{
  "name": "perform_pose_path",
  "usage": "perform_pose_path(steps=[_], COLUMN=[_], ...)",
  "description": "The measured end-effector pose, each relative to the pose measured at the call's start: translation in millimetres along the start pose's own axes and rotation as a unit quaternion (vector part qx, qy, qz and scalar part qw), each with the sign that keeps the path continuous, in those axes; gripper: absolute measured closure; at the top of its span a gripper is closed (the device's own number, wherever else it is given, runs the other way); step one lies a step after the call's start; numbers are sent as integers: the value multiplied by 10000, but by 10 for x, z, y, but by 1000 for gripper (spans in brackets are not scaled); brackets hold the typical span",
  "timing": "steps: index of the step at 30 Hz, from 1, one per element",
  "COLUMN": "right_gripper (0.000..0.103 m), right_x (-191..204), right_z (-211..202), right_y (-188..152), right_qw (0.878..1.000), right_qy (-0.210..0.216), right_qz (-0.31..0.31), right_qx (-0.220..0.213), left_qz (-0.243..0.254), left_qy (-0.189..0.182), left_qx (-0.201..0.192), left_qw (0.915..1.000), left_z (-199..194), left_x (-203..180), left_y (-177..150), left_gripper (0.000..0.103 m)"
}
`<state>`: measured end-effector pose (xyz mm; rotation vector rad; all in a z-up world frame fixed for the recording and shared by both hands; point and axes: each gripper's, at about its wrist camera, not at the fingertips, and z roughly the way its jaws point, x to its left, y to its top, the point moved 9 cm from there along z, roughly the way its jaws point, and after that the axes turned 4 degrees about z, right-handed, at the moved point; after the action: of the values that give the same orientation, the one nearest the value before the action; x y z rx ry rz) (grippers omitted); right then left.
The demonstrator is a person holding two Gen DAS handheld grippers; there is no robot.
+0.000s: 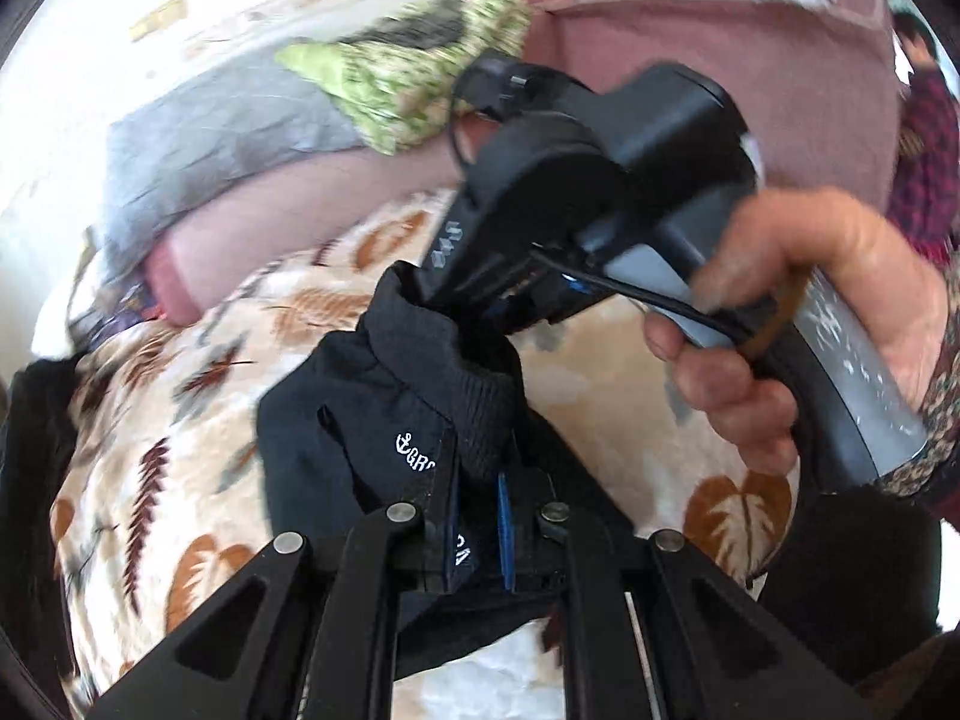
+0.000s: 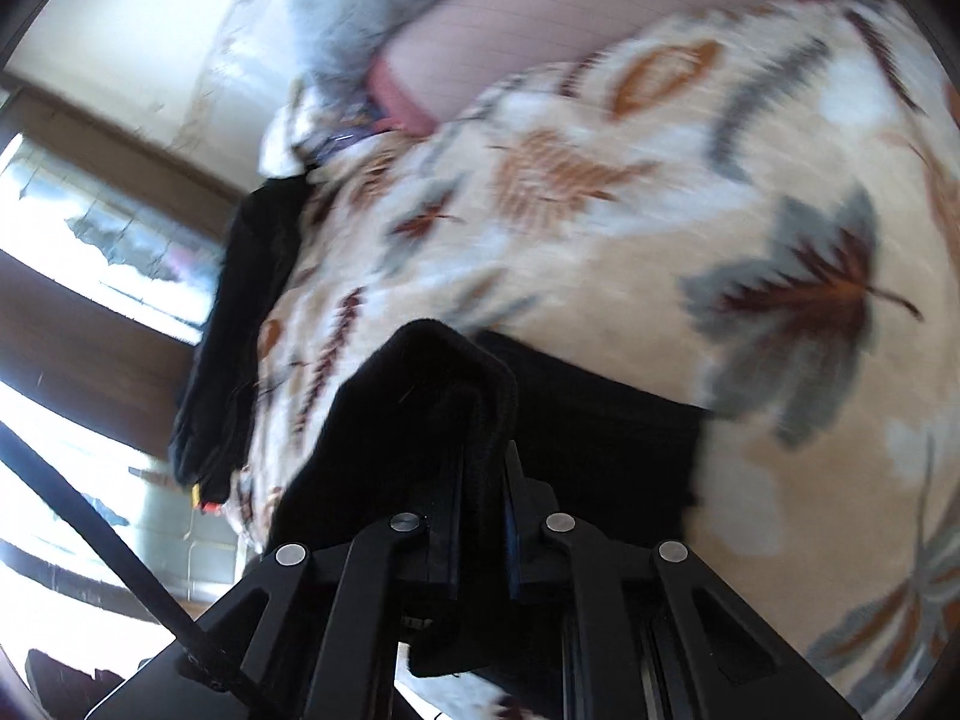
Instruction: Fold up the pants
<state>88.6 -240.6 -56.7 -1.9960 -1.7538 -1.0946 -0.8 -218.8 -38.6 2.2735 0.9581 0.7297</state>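
Black pants [image 1: 372, 420] hem in both tongs

Left gripper [image 1: 477, 516]: black linkage arms, silver pivot screws, blue-edged fingers. Right gripper [image 1: 480, 306]: black-and-grey body, black cable. Bare hand [image 1: 780, 324], patterned sleeve [image 1: 942, 396].

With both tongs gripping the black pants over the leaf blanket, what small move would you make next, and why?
Probably carry both grips forward together and lower the held edge onto the rest of the pants. The left tongs and right tongs are each shut on a bunched end of the pants, lifted off the blanket, and close together. Laying the edge flat would likely finish this fold.
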Motion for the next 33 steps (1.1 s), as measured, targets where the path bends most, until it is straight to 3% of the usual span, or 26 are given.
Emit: perform_pose_path(steps=[5, 7, 9, 11, 14, 16, 19, 21, 23, 25, 27, 31, 33], right_gripper=[88, 79, 43, 39, 39, 40, 40, 40, 40, 40, 43, 46, 44], right_x=[-569, -777, -912, -1018, -1108, -983, -604, -344, -210, -256, -426, -721, -904], right_z=[72, 106, 71, -74, -391, -586, -704, -580, -338, -38, 96, -40, -222], right_y=[-42, -64, -81, -58, 1, 43, 72, 37, -22, -125, -213, -312, -351], right_qw=[9983, 9961, 9937, 9908, 9844, 9822, 9803, 9780, 9750, 9778, 9839, 9876, 9867], right_qy=[-169, -396, -392, -345, -382, -125, 731, 1353, 1705, 1546, 1054, 346, -277], right_qz=[553, 787, 1034, 1230, 1432, 1379, 1160, 1077, 1176, 1336, 1368, 1357, 1318], right_qx=[-81, -90, -164, -441, -954, -1273, -1420, -1165, -809, -468, -449, -706, -914], left_qz=[518, 528, 485, 336, -120, -813, -1840, -2260, -2471, -2536, -2500, -2572, -2677], left_qy=[16, -185, -462, -598, -674, -861, -914, -867, -803, -689, -602, -670, -765], left_qx=[573, 628, 473, 287, 162, 77, 48, 199, 408, 717, 974, 932, 859], left_qw=[9970, 9965, 9966, 9972, 9975, 9929, 9787, 9701, 9648, 9622, 9615, 9595, 9566], left_z=[376, 341, 171, -35, -277, -371, -379, -233, -75, 117, 227, 242, 188], left_x=[-341, -372, -356, -241, 41, 373, 772, 943, 994, 988, 960, 971, 991], left_y=[-176, -212, -189, -163, -177, -199, -305, -418, -519, -674, -820, -880, -878], left_gripper=[90, 82, 70, 61, 61, 60, 49, 49, 49, 49, 49, 49, 49])
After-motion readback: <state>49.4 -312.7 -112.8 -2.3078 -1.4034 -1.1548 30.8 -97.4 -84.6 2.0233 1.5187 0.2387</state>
